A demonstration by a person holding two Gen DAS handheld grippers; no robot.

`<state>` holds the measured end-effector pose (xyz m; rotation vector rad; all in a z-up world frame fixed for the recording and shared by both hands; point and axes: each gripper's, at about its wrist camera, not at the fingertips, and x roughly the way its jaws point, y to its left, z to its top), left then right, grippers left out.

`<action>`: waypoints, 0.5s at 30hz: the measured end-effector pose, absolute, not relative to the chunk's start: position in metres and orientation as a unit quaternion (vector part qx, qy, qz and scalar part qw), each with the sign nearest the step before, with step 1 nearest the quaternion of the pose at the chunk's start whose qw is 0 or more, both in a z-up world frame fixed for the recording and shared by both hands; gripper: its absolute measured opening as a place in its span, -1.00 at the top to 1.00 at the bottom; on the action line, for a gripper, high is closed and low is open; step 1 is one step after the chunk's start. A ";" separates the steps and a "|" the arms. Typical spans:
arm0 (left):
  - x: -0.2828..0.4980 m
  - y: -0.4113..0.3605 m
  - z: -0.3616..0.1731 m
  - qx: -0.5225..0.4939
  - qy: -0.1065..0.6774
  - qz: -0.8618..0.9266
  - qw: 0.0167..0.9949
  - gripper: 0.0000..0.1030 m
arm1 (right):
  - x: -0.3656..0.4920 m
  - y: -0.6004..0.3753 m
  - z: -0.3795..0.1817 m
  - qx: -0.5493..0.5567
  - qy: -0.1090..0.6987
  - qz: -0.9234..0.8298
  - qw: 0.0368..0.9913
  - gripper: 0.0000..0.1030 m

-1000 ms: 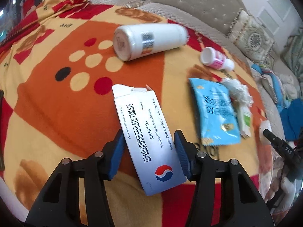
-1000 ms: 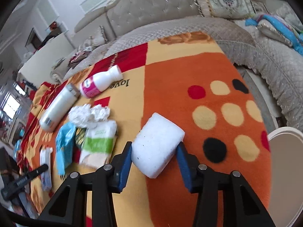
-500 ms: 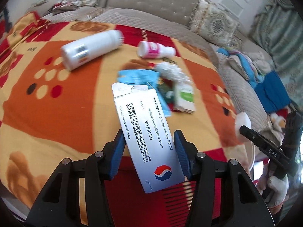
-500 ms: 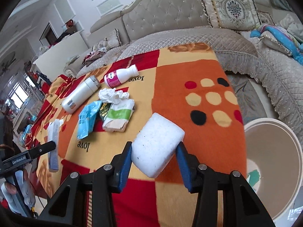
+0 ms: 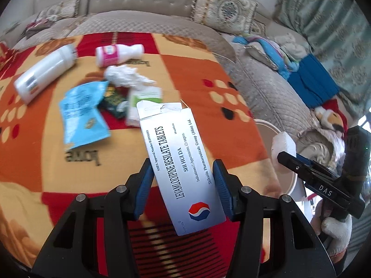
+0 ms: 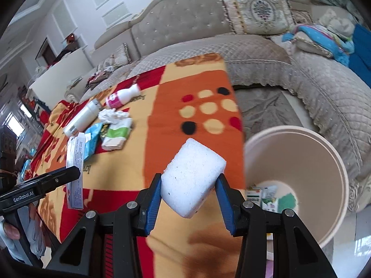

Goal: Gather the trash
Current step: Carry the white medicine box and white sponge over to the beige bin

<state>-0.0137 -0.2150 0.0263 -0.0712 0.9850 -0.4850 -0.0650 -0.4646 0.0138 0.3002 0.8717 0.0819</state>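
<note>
My left gripper is shut on a white tablet box held above the orange and red blanket. A white foam block sits clamped in my right gripper, close to the cream bin at the right, which has packets at its bottom. On the blanket lie a white bottle, a pink-labelled bottle, crumpled tissue, a blue wrapper and a green-and-white pack. The right gripper with the foam also shows at the right edge of the left wrist view.
A grey quilted sofa curves behind and right of the blanket, with patterned cushions and blue clothes on it. A gloved hand holds the right gripper's handle. A white table stands far left.
Both grippers have carried their loads to the right, off the heap of trash toward the cream bin. The bin now fills much of the right wrist view. The left gripper has rolled.
</note>
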 end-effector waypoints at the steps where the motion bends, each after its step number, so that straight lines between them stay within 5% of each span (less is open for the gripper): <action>1: -0.014 -0.221 0.026 -0.031 0.469 -0.235 0.851 0.03 | -0.068 -0.470 0.013 0.146 0.420 0.034 0.895 0.14; 15: -0.024 -0.305 0.027 0.002 0.472 -0.292 0.832 0.03 | -0.103 -0.530 0.004 0.166 0.420 -0.026 0.892 0.14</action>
